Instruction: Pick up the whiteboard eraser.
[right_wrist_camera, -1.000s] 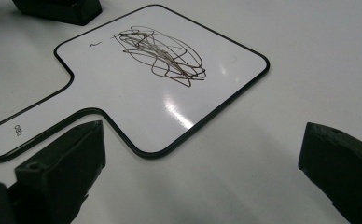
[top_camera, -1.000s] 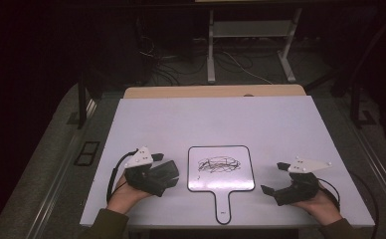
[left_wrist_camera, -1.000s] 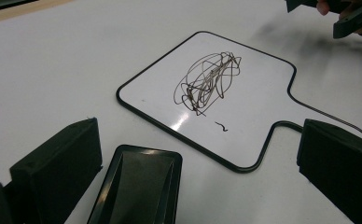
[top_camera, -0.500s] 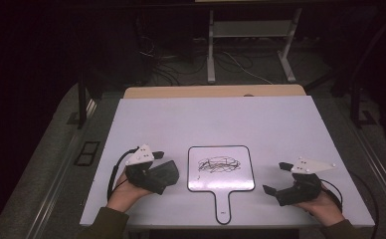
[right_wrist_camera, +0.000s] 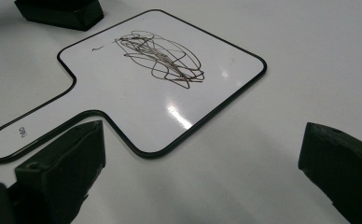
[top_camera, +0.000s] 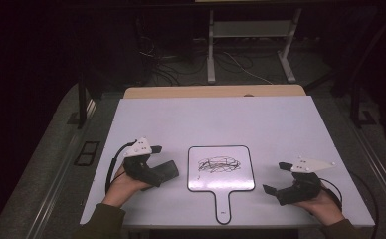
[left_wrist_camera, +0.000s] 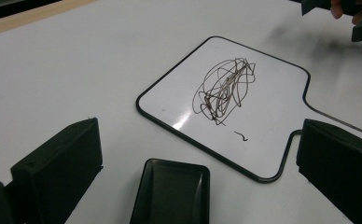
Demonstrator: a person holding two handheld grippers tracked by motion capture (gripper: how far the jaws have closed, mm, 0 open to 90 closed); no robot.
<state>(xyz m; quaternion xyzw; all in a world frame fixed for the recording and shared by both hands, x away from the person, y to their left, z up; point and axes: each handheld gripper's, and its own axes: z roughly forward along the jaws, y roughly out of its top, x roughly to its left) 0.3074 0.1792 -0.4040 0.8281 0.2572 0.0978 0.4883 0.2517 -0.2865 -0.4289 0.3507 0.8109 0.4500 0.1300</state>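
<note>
Beside scribbled whiteboard [top_camera: 221, 168]: left gripper [top_camera: 167, 170] spread around black eraser [left_wrist_camera: 172, 192]; right gripper [top_camera: 270, 189] spread, empty.

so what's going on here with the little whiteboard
A person sits at a white table with a claw in each hand. Between them lies a small paddle-shaped whiteboard with a dark scribble on it. The left claw is open, with a black eraser block lying between its jaws, beside the board. The right claw is open and empty, off the board's other side. The scribble isn't wiped yet.
</note>
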